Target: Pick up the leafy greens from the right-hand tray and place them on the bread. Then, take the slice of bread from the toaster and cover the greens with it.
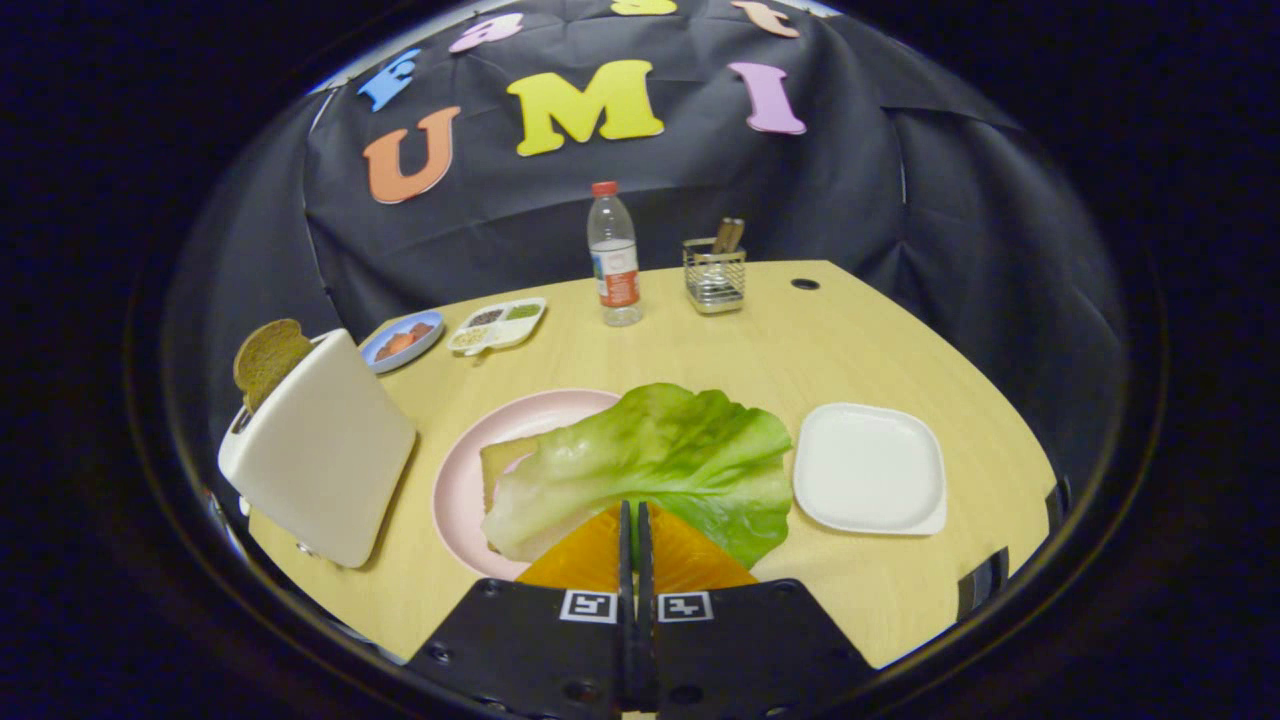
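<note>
Your lettuce leaf [655, 460] sits in the lower centre of the frame, its near edge caught at the tips of your gripper [635, 510], with the rest spreading ahead over the pink plate [465, 470]. A corner of the bread slice on the plate [500, 458] peeks out at the leaf's left side. You hold the gripper level and pointed straight across the wooden table [700, 345], above the plate's near rim. The fingers [590, 555] are pressed together with only a thin slit between them, pinching the leaf's edge. The white tray [870, 468] lies just right of the leaf. At left, the toaster [320, 460] leans with a brown bread slice [268, 358] poking from its top.
</note>
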### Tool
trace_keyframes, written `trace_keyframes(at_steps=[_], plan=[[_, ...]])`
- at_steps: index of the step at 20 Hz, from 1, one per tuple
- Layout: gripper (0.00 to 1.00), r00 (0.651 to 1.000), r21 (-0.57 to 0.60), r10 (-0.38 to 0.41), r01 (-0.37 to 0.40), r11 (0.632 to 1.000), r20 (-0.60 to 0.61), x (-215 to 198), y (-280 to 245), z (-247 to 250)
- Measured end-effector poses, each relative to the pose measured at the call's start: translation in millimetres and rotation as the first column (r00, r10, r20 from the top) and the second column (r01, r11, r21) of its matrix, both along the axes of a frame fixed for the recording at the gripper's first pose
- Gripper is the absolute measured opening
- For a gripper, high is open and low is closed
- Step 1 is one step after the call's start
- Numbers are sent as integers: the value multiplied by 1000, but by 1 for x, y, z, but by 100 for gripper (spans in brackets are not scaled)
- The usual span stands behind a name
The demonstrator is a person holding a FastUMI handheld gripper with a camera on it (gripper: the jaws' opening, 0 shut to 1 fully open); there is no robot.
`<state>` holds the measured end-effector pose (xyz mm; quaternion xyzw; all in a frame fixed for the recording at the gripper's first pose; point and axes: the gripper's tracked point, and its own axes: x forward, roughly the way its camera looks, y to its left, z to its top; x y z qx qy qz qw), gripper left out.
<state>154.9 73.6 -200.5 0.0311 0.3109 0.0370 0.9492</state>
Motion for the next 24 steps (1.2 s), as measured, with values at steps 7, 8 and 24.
trace_keyframes(at_steps=[7, 8, 24], plan=[[7, 988, -31, 116, -119, 992, -104, 19, 62, -37], [12, 987, -19, 122, -125, 992, -100, 18, 65, -36], [96, 952, -56, 240, -234, 971, 191, -8, 179, 158]])
